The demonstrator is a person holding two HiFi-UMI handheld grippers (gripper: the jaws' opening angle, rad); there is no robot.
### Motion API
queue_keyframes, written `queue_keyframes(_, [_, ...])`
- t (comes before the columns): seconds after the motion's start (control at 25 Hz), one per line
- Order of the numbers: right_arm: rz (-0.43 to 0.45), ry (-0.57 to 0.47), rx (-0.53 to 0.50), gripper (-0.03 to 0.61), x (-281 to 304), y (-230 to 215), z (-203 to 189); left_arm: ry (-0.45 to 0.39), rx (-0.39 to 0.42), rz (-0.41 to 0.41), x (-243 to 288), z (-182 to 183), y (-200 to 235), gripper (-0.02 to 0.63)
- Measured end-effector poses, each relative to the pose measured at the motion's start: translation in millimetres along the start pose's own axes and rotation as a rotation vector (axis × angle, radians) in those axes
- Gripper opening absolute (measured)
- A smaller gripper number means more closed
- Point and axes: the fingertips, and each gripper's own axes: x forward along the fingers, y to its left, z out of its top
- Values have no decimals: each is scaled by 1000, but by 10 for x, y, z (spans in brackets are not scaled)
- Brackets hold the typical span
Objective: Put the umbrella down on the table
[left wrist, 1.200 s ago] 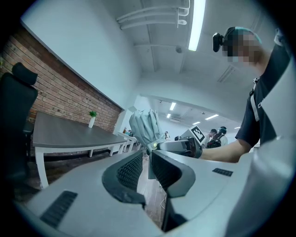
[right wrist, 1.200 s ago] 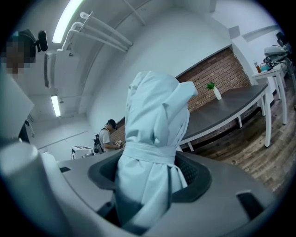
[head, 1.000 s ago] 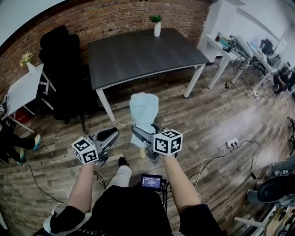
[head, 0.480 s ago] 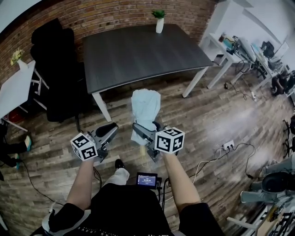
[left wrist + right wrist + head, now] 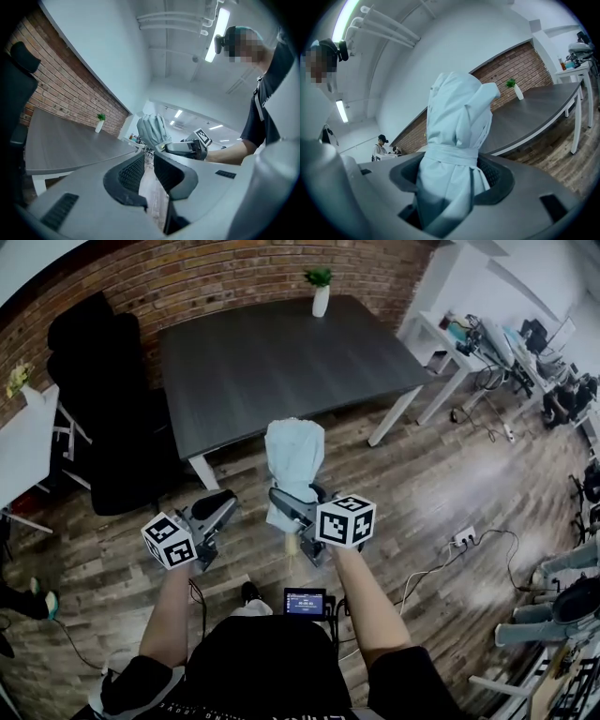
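Observation:
A folded pale-blue umbrella (image 5: 293,460), tied with a strap, stands upright between the jaws of my right gripper (image 5: 300,504), which is shut on its lower part. The right gripper view shows the umbrella (image 5: 457,140) filling the gap in that gripper (image 5: 454,174). My left gripper (image 5: 217,508) hangs beside it over the wooden floor with nothing held. Seen in its own view, the left gripper (image 5: 148,159) leaves only a narrow slit between its jaws. The dark grey table (image 5: 272,362) stands ahead, its near edge just beyond the umbrella.
A white vase with a green plant (image 5: 320,292) stands at the table's far edge. Black chairs (image 5: 94,381) stand to the table's left, beside a white side table (image 5: 23,451). White desks (image 5: 441,334) sit on the right, and a power strip with cables (image 5: 464,538) lies on the floor.
The table has drawn nearer and larger in the head view as both grippers travelled toward it together. The umbrella stays gripped in the right gripper.

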Motion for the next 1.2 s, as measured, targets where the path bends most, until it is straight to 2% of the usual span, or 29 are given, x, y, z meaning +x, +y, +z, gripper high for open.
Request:
queue_keyframes(0.32, [-18,-2,15,296,219,-138,87,1,-31,-5,91,-6,289,66])
queue_keyframes(0.6, [22,-12,38,296,439,-441,265,21,-16,14,357,18,576,66])
queue_keyframes(1.2, [156,7,45,296,924,-1563,1296,39,16,123,1460,451,1397,66])
